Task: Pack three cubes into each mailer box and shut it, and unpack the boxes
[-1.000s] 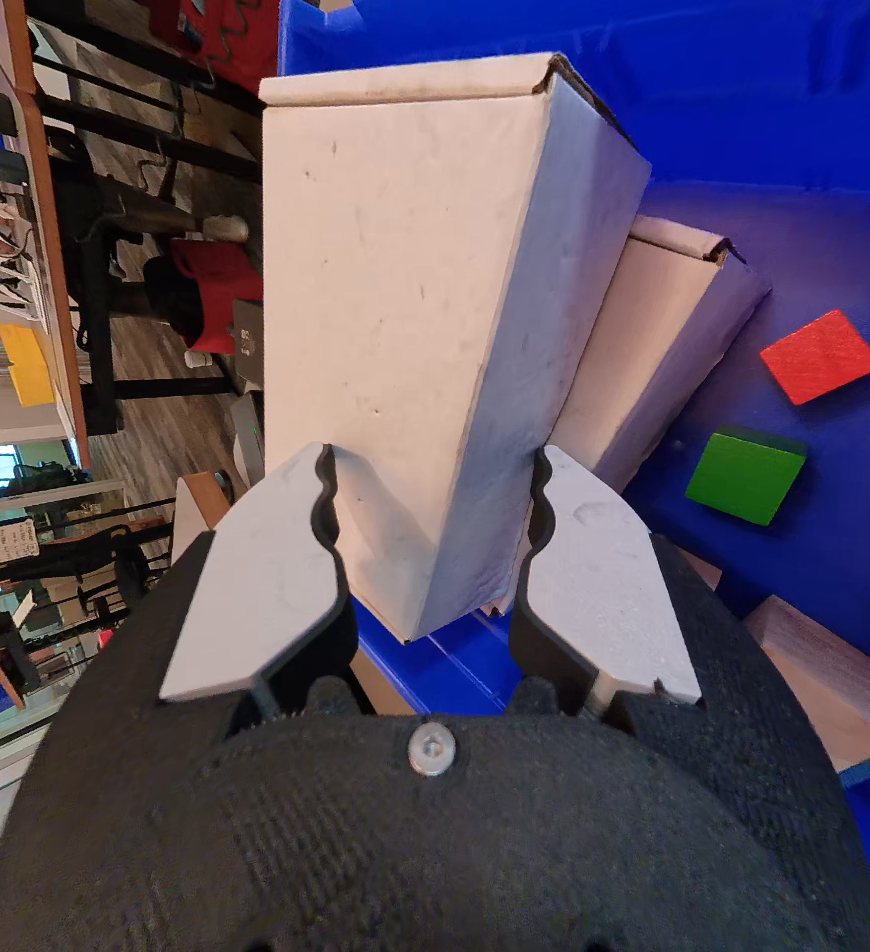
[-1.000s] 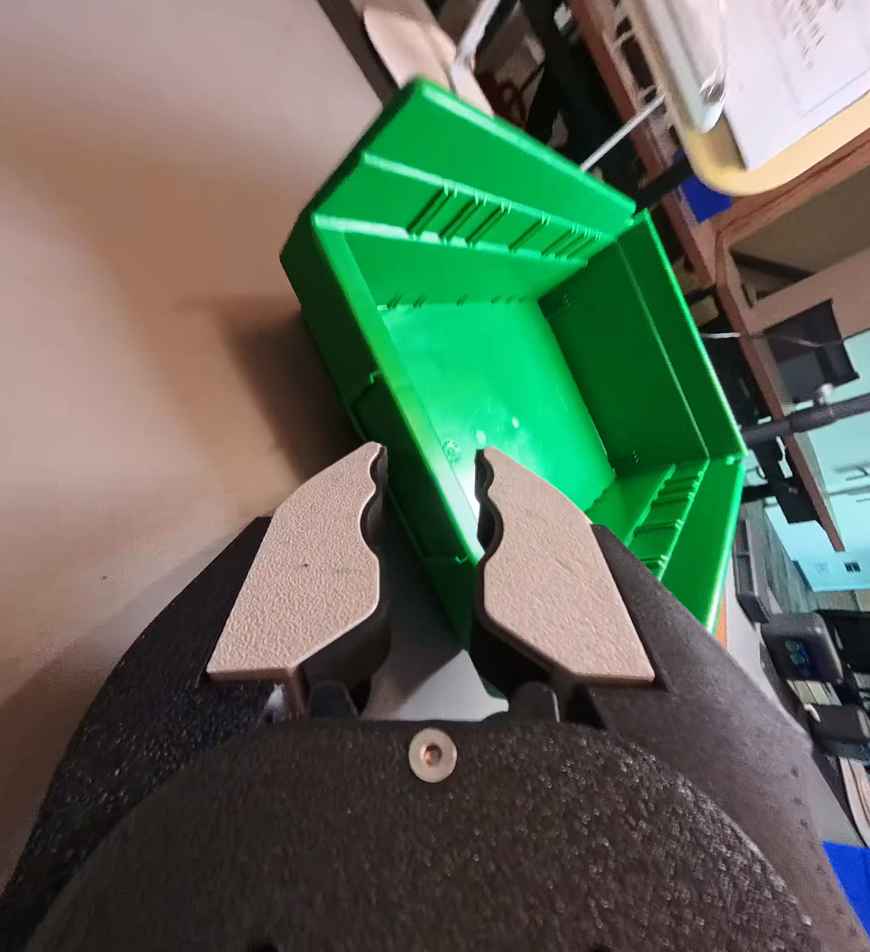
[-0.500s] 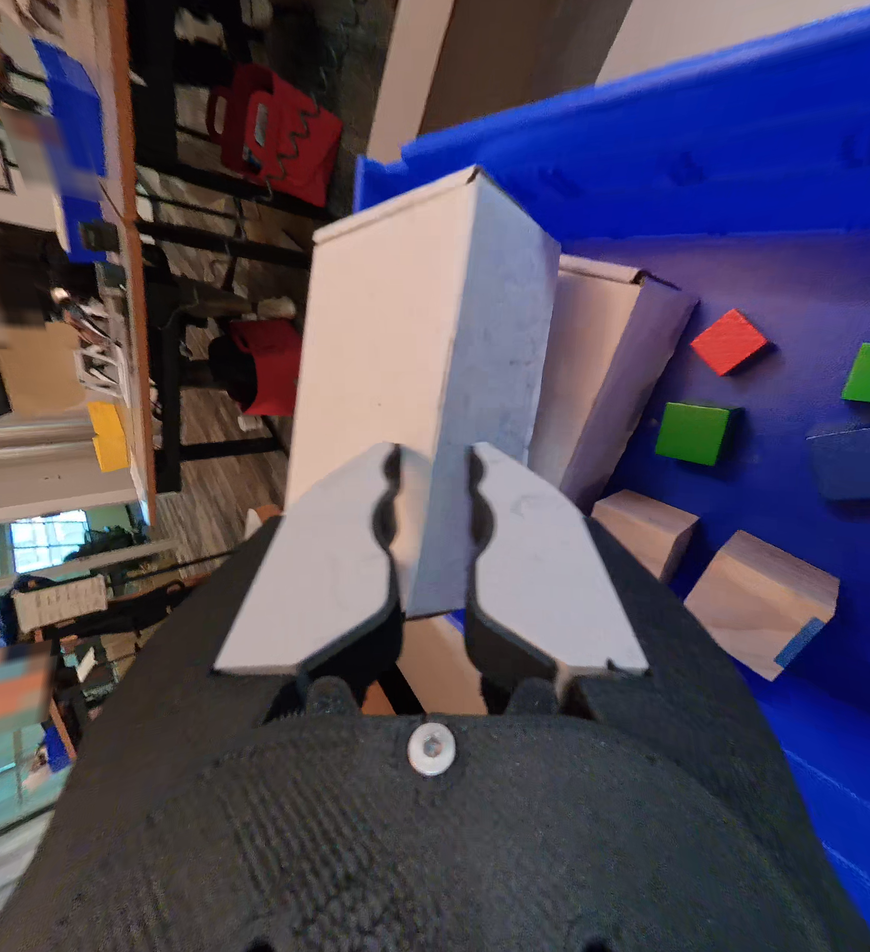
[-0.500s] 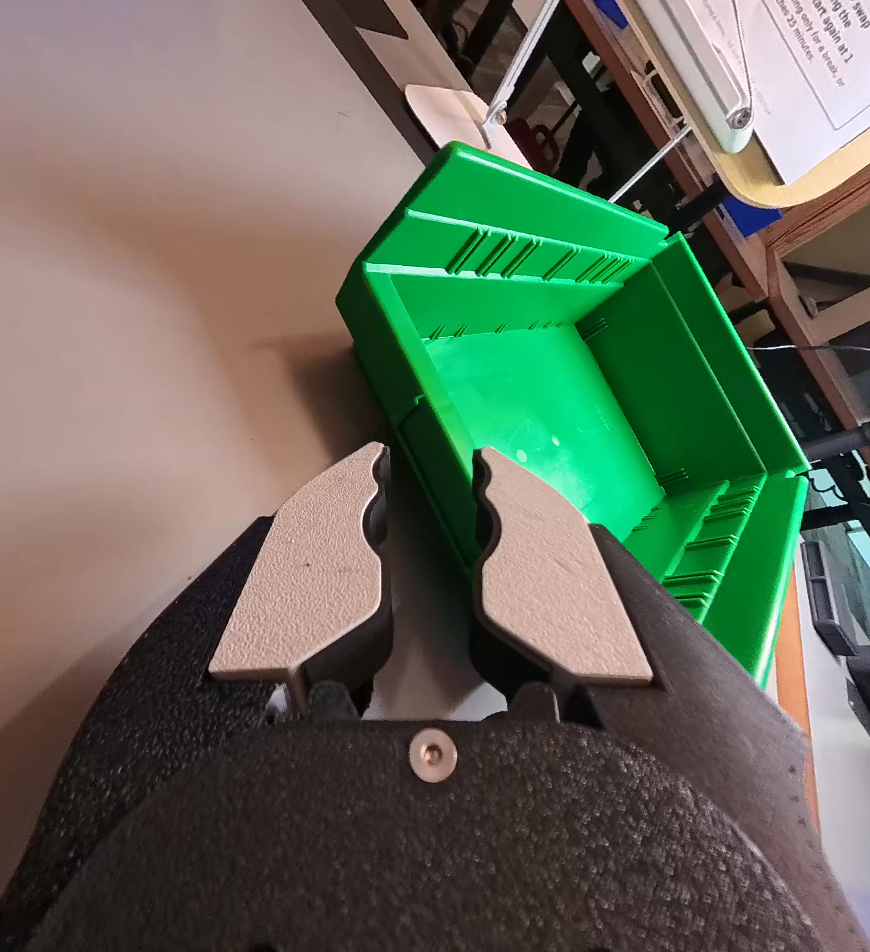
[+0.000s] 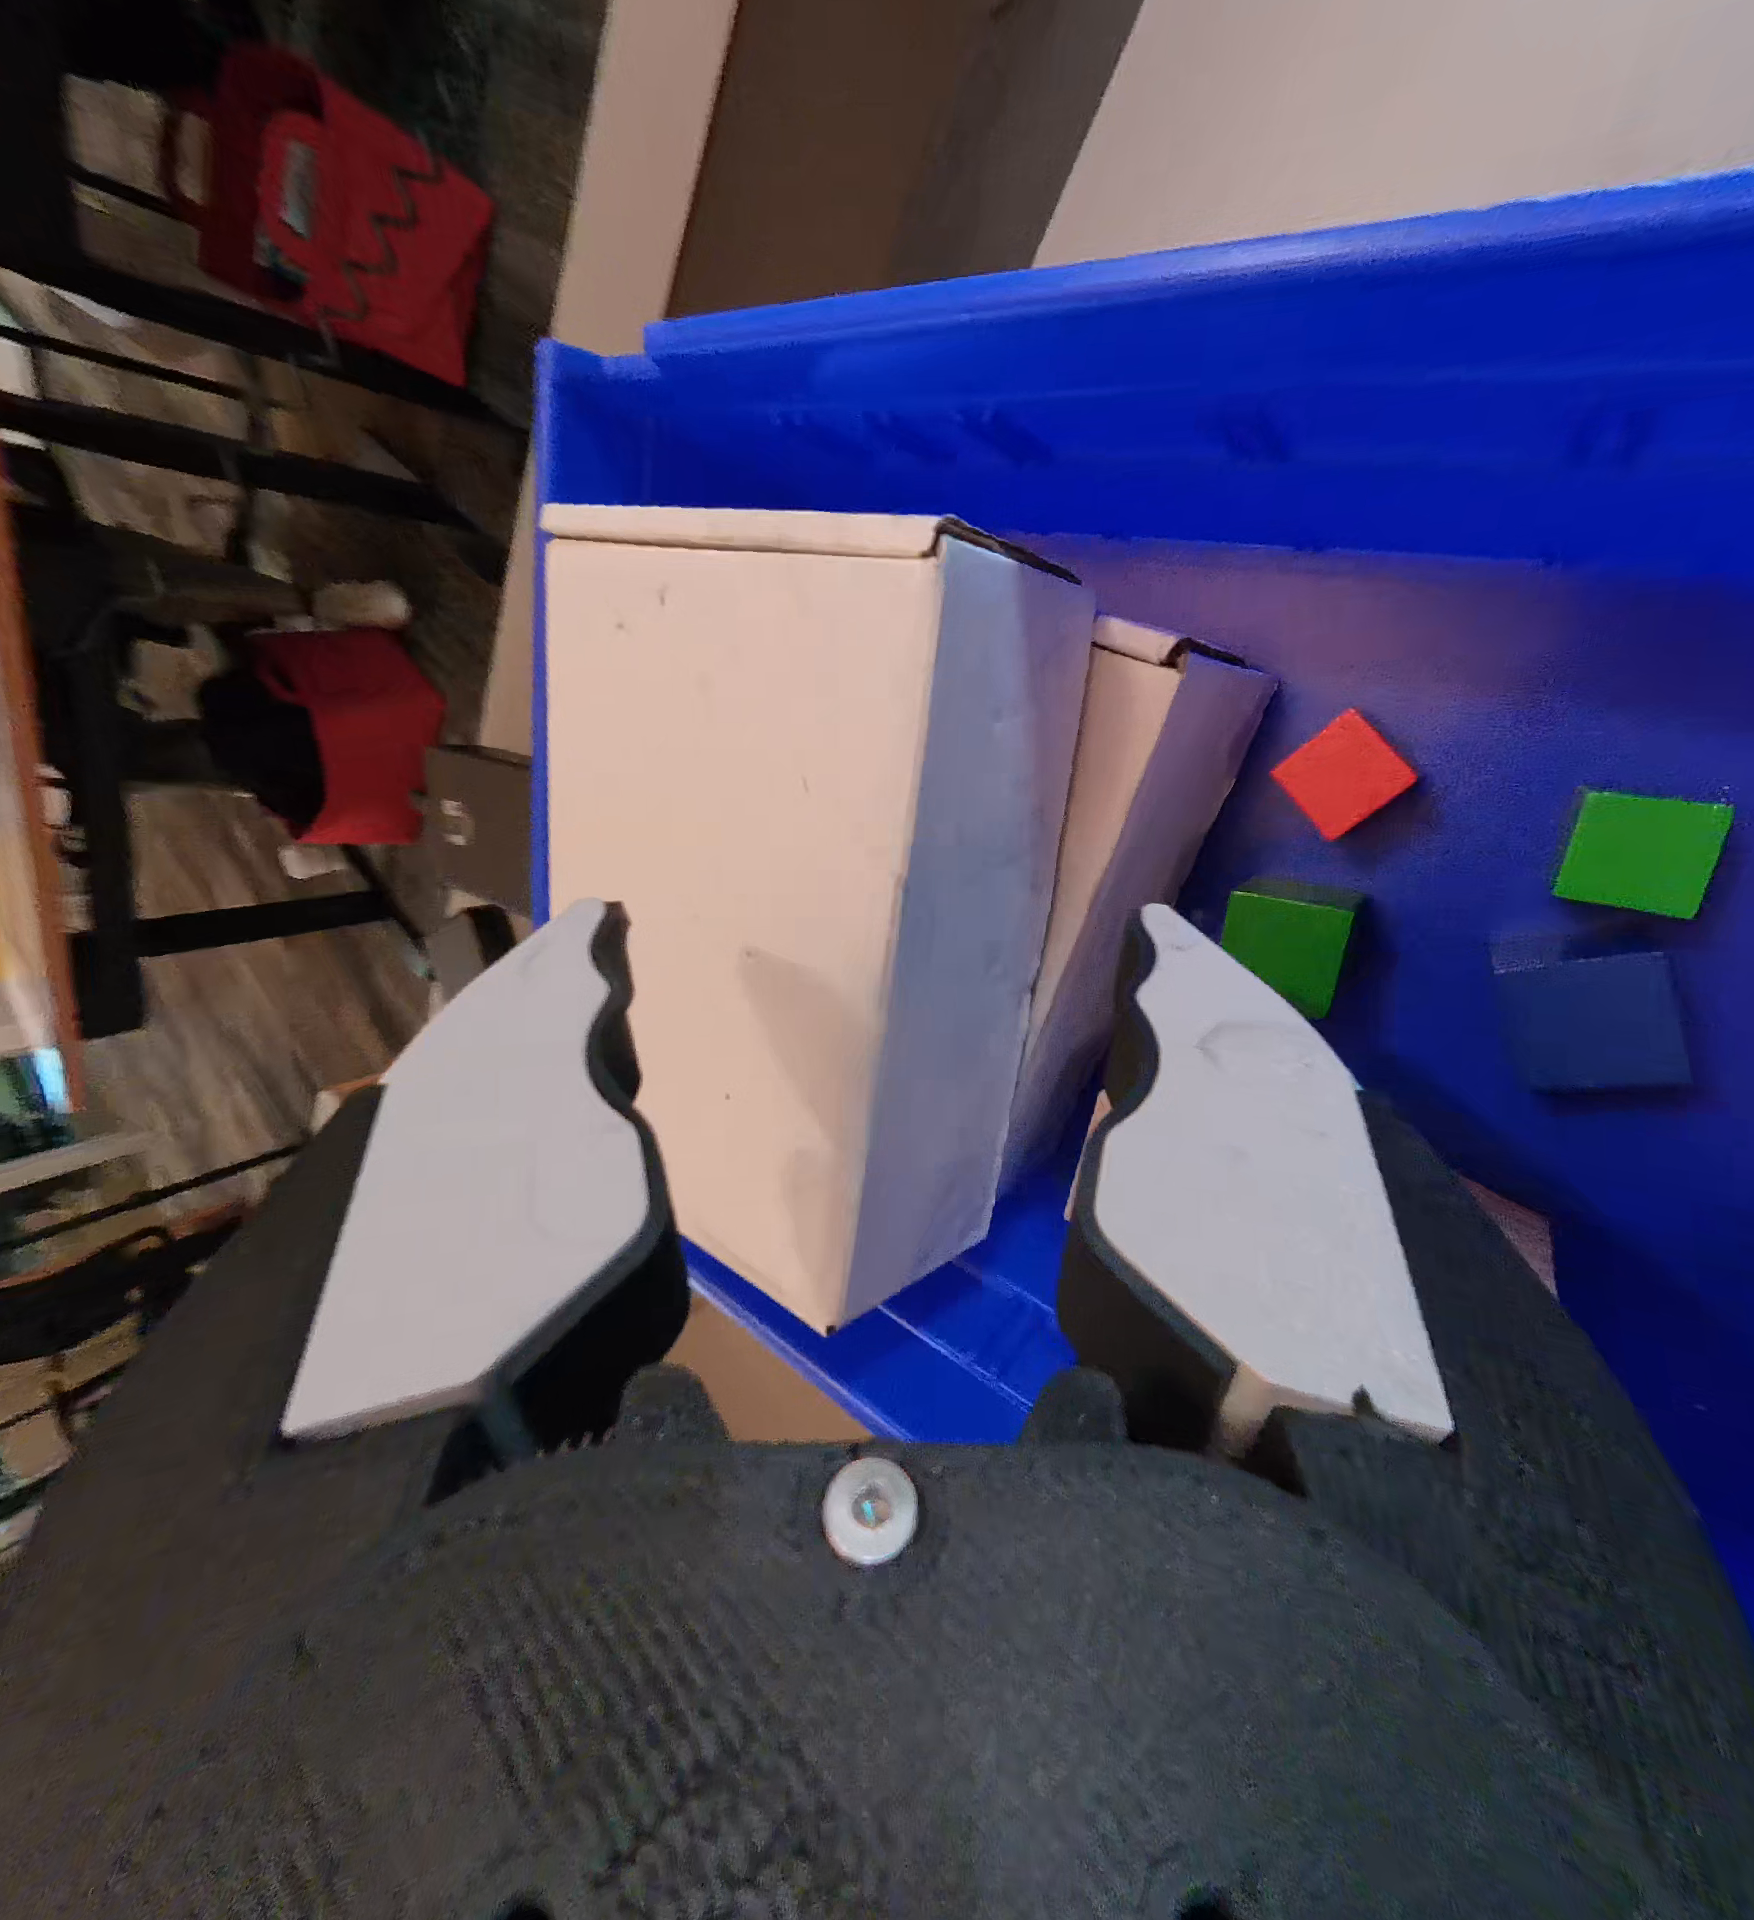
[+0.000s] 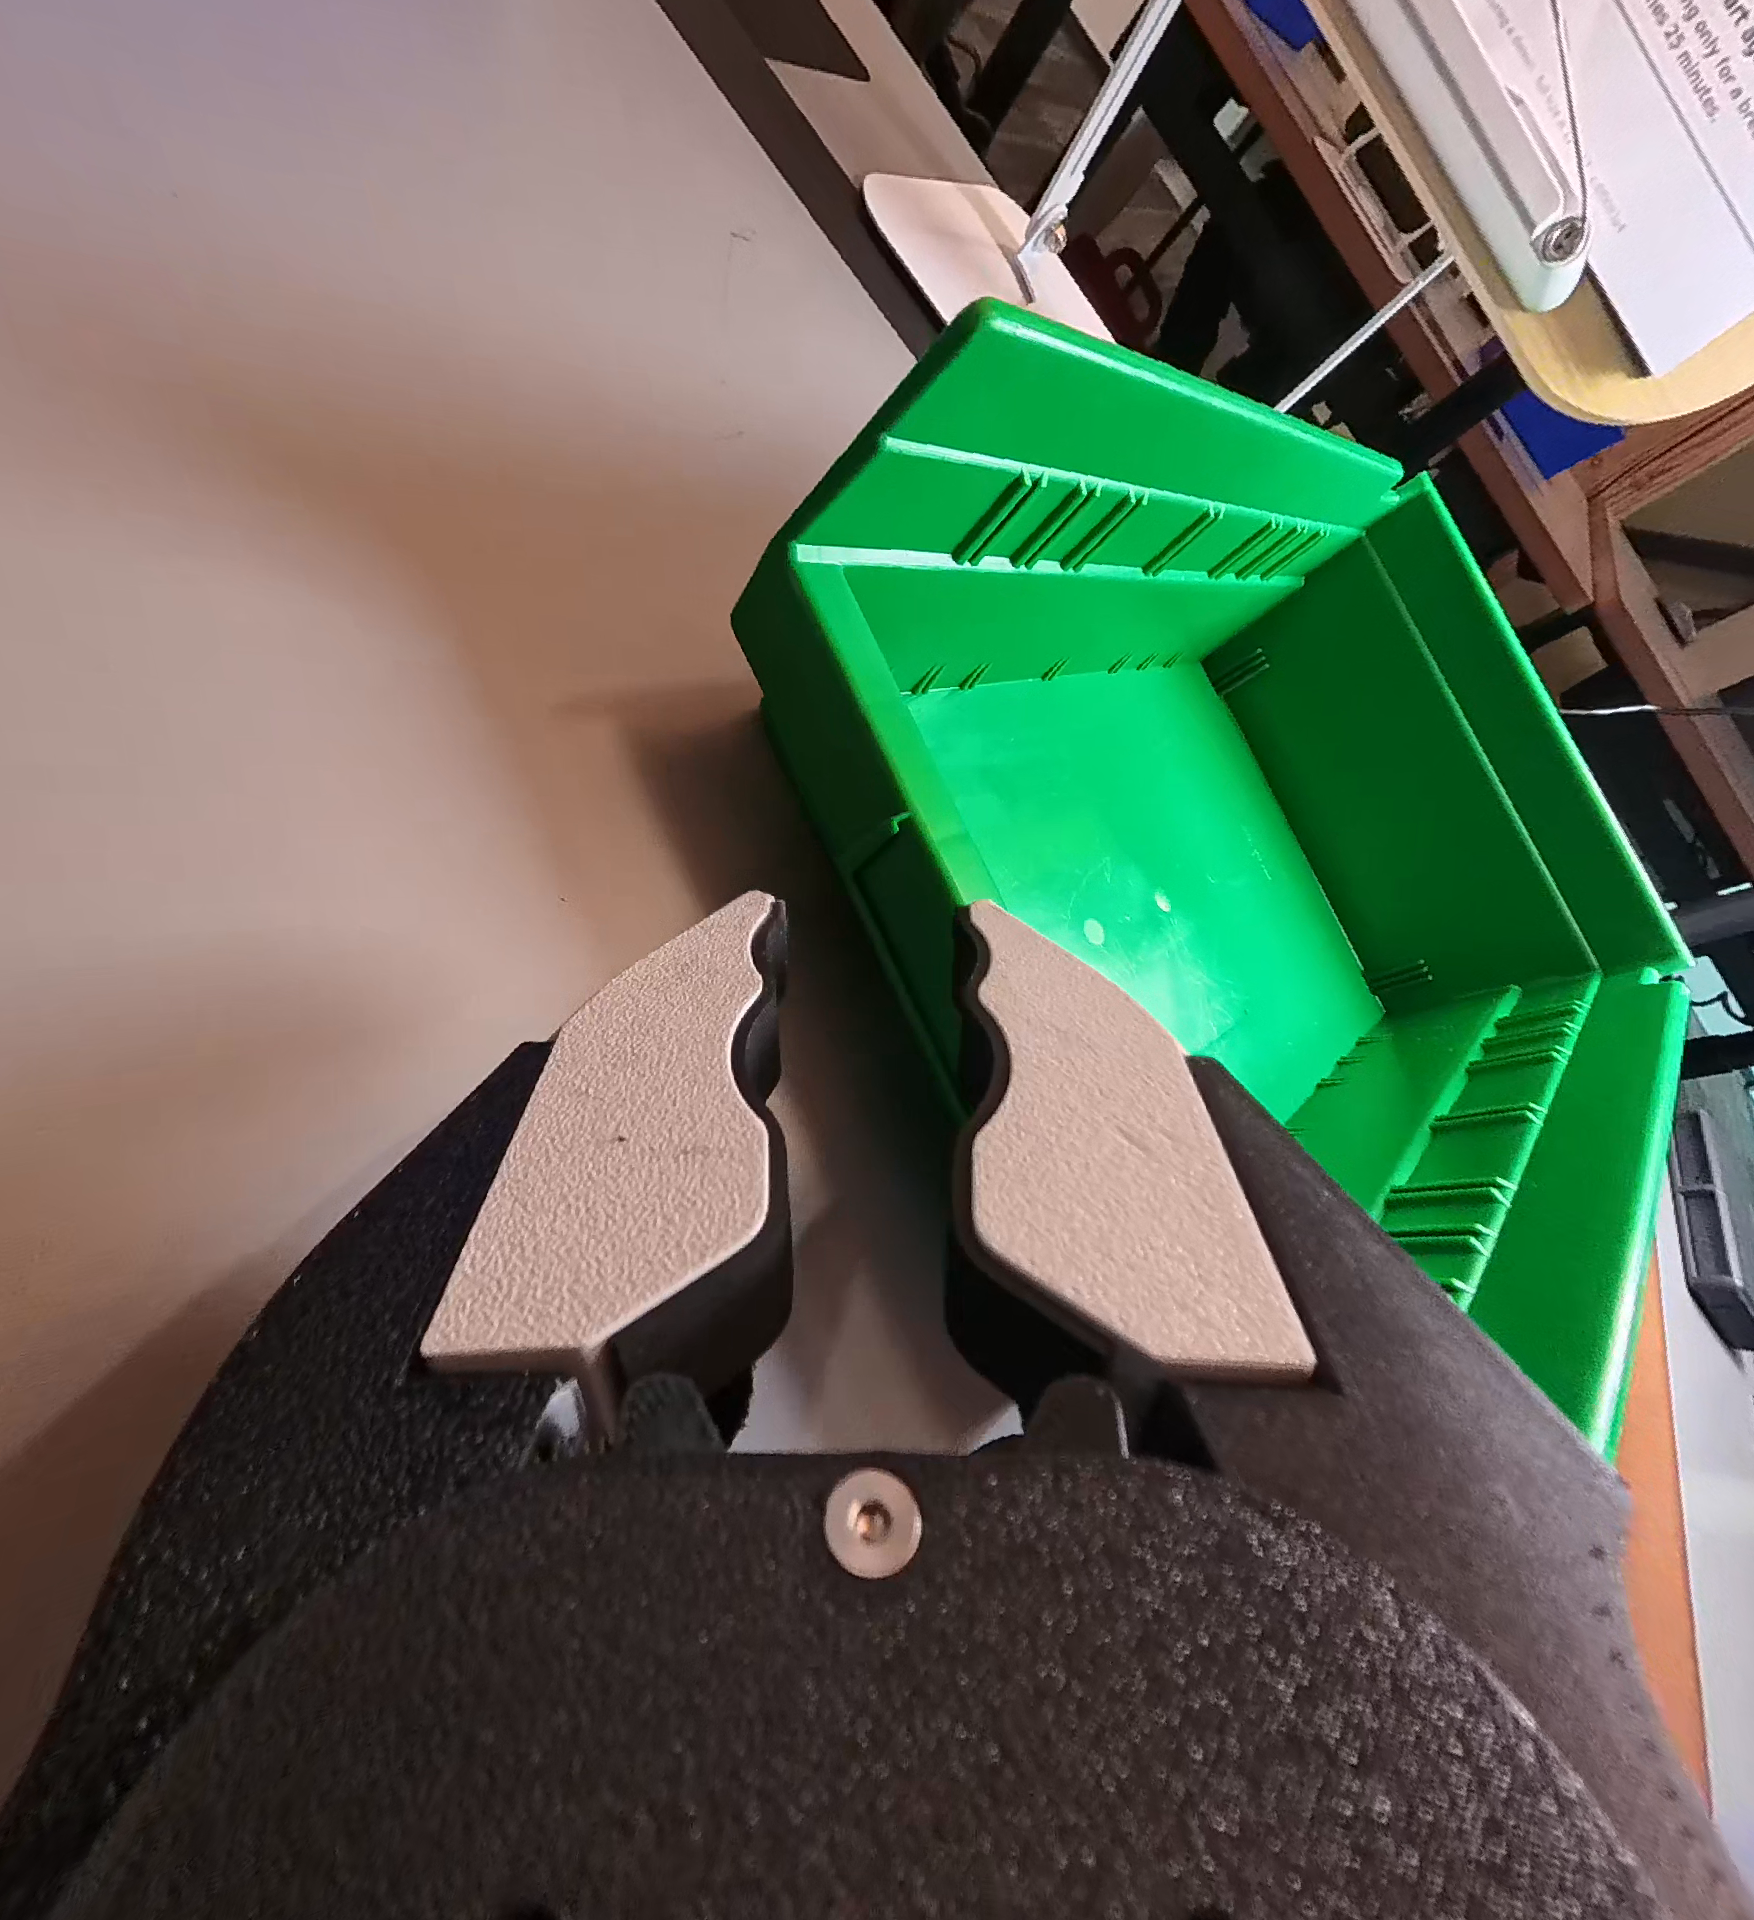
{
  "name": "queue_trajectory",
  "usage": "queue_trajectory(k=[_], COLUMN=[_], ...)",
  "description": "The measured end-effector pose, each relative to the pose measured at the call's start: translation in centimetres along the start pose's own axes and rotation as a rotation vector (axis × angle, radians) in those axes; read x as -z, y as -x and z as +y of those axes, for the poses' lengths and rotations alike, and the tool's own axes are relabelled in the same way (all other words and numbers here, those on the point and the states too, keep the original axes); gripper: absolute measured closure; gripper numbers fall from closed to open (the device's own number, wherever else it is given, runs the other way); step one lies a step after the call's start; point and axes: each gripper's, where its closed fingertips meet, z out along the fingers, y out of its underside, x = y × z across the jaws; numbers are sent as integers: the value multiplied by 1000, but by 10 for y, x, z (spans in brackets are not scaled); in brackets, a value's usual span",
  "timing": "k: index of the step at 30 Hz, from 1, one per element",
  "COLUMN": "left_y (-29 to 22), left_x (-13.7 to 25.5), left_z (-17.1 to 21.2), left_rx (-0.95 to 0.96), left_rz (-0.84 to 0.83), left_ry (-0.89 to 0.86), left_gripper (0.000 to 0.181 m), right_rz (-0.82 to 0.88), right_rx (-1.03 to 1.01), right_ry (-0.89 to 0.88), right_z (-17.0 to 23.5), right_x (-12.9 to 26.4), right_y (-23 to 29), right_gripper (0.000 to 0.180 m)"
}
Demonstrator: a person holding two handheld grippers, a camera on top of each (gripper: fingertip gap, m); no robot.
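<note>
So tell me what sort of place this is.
Probably a workshop or lab: a work table carrying a green bin, a blue bin holding mailer boxes, and cluttered shelving behind.

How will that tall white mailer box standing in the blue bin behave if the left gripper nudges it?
The white mailer box stands on a narrow end, so it will probably tip rather than slide. The second box leaning beside it may prop it. Its cardboard walls look fairly stiff, though likely dentable.

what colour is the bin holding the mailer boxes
Blue bin, seen best in the left wrist view.
</note>
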Motion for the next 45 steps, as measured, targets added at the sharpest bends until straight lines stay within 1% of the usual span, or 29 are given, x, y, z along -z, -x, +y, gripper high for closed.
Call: queue_trajectory(k=[1, 3, 5, 7, 10, 12, 17, 21, 25, 28, 33, 35, 37, 39, 41, 45], left_y=[2, 10, 16, 20, 21, 21, 27, 28, 25, 20, 28, 29, 21, 1, -30, -113], left_x=[-6, -15, -25, -34, -44, -50, -56, -56, -53, -46, -19, 3, 32, 64, 92, 132], left_z=[0, 2, 8, 16, 19, 24, 32, 31, 35, 31, 20, 7, -17, -46, -75, -121], left_rx=[14, 62, 100, 93, 76, 48, -43, -16, -97, -64, -24, -3, 3, -5, -45, -171], left_rz=[39, 133, 236, 307, 385, 406, 379, 386, 353, 364, 322, 327, 351, 411, 484, 673], left_ry=[22, 76, 144, 215, 258, 291, 338, 320, 343, 319, 217, 140, 32, -90, -193, -318], left_gripper=[83, 73, 67, 62, 56, 53, 54, 55, 57, 58, 58, 59, 59, 59, 59, 58], right_rz=[0, -10, -22, -31, -45, -65, -110, -140, -136, -135, -133, -135, -144, -154, -167, -180], right_rx=[-1, 2, 7, 24, 34, 14, -35, -55, -50, -65, -68, -65, -60, -44, -6, 133], right_ry=[-5, -25, -68, -114, -162, -172, -177, -179, -173, -175, -190, -203, -230, -264, -301, -369], right_z=[-1, -5, -13, -20, -26, -25, -24, -24, -23, -22, -25, -27, -33, -41, -52, -81], right_x=[0, 1, 5, 11, 17, 17, 15, 14, 15, 16, 19, 21, 23, 23, 24, 26], right_y=[0, 3, 7, 11, 14, 16, 18, 22, 22, 20, 19, 20, 22, 24, 28, 36], right_gripper=[150, 150, 150, 150, 150, 150, 150, 150, 151, 151, 151, 151, 148, 142, 136, 120])
